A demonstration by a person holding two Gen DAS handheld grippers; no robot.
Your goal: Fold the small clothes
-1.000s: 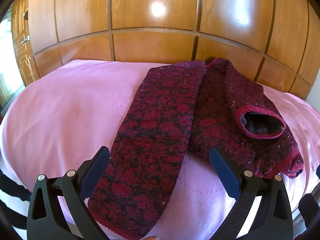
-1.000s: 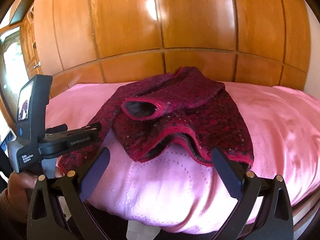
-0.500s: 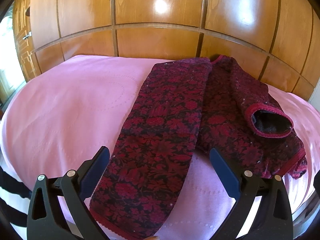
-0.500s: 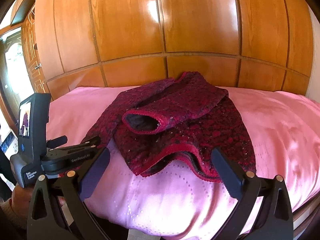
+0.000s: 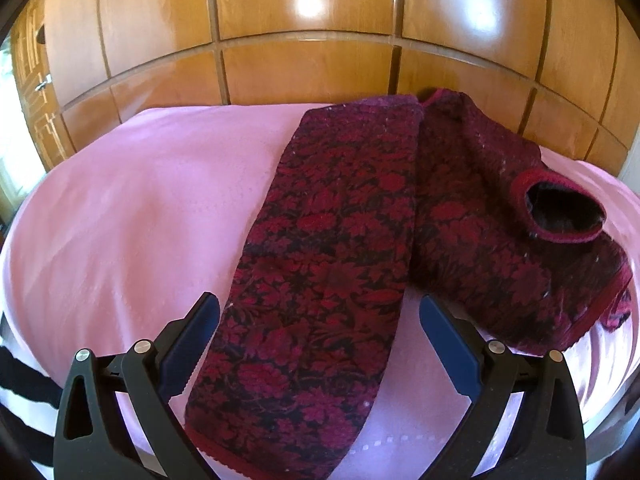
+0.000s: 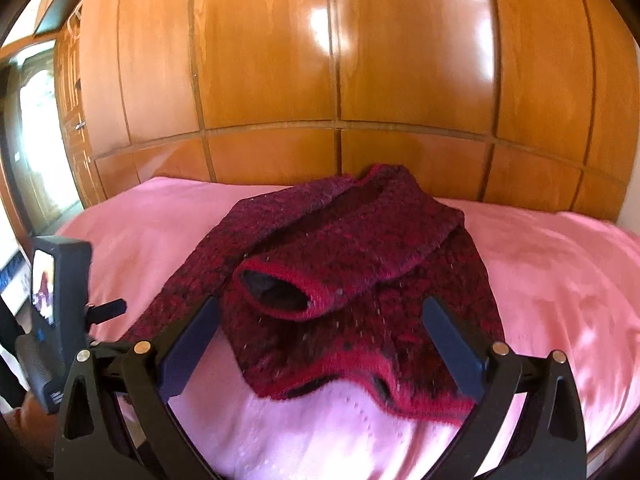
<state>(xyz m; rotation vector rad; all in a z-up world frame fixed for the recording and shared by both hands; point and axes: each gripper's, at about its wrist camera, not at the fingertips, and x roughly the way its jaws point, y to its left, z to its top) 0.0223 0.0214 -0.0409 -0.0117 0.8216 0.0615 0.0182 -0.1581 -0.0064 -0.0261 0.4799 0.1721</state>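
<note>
A small dark red sweater with a floral knit (image 5: 460,216) lies on a pink cloth (image 5: 140,208). Its left sleeve (image 5: 320,272) stretches toward me, between the open fingers of my left gripper (image 5: 320,344), which hovers just above its cuff end. The right sleeve is folded across the body, its red-rimmed cuff opening (image 5: 560,212) facing up. In the right wrist view the same sweater (image 6: 360,280) sits ahead, the folded cuff (image 6: 276,292) and red hem (image 6: 380,376) lying between the open fingers of my right gripper (image 6: 320,344). Neither gripper holds anything.
Glossy wooden wardrobe panels (image 5: 312,40) rise right behind the pink-covered surface. The left hand-held gripper body with its small screen (image 6: 52,300) shows at the left of the right wrist view, with a hand (image 6: 28,420) below it. Bare pink cloth (image 6: 560,280) spreads on the right.
Both grippers have moved forward over the sweater and a little higher. The sweater itself has not shifted. Both stay open.
</note>
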